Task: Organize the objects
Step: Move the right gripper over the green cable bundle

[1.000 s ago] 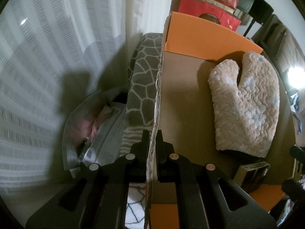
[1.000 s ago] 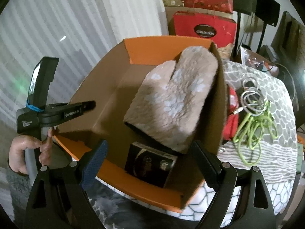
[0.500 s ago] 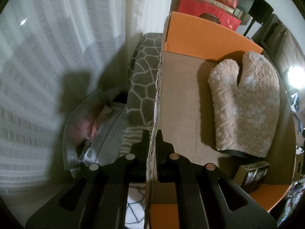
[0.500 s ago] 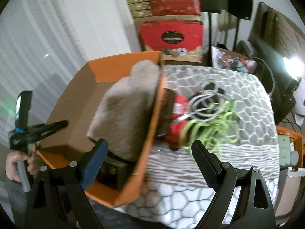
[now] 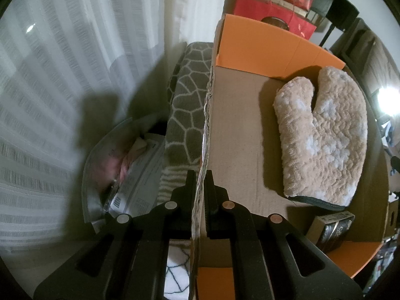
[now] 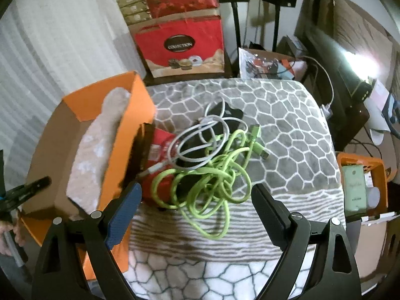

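My left gripper (image 5: pixel 200 177) is shut on the left wall of the orange cardboard box (image 5: pixel 275 47), also seen in the right wrist view (image 6: pixel 105 92). Inside the box lie a beige fluffy mitt (image 5: pixel 322 137) and a small dark box (image 5: pixel 332 227). My right gripper (image 6: pixel 197 200) is open and empty above a tangle of green cable (image 6: pixel 212 175) and white cable (image 6: pixel 200 137) on the patterned grey blanket (image 6: pixel 287 125). A red packet (image 6: pixel 160 142) and a black object (image 6: pixel 225 115) lie under the cables, beside the box.
White curtains (image 5: pixel 62 75) hang on the left. A clear bag with papers (image 5: pixel 130 175) lies beside the blanket. Red gift boxes (image 6: pixel 180 42) stand behind. An orange bin with items (image 6: pixel 362 185) sits at the right edge.
My right gripper has swung right, from over the box to over the cable pile. My left gripper has kept its hold on the box wall.
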{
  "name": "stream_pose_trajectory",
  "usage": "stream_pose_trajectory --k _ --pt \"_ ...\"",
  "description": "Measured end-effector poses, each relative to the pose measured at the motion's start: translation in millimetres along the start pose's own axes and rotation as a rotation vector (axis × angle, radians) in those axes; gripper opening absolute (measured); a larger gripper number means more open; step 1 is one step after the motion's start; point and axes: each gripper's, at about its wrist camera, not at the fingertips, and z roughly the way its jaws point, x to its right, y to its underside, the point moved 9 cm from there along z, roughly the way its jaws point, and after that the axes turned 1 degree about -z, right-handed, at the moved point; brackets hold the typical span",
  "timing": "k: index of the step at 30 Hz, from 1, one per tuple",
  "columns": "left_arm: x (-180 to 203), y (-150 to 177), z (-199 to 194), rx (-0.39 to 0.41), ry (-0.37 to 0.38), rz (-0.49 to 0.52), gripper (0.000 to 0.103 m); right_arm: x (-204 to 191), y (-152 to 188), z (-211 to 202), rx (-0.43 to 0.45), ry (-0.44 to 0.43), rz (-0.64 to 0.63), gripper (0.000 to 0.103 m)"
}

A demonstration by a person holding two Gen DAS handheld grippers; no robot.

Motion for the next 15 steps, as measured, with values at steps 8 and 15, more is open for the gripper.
stream_pose_trajectory --k 8,15 --pt "0.0 -0.2 0.0 0.0 0.0 0.0 0.006 2.1 0.4 20.0 -0.048 -0.073 0.054 0.091" --pt "0.3 0.0 -0.2 -0.001 0.001 -0.002 0.006 -6.5 -1.7 32.8 -0.055 -0.076 0.028 0.093"
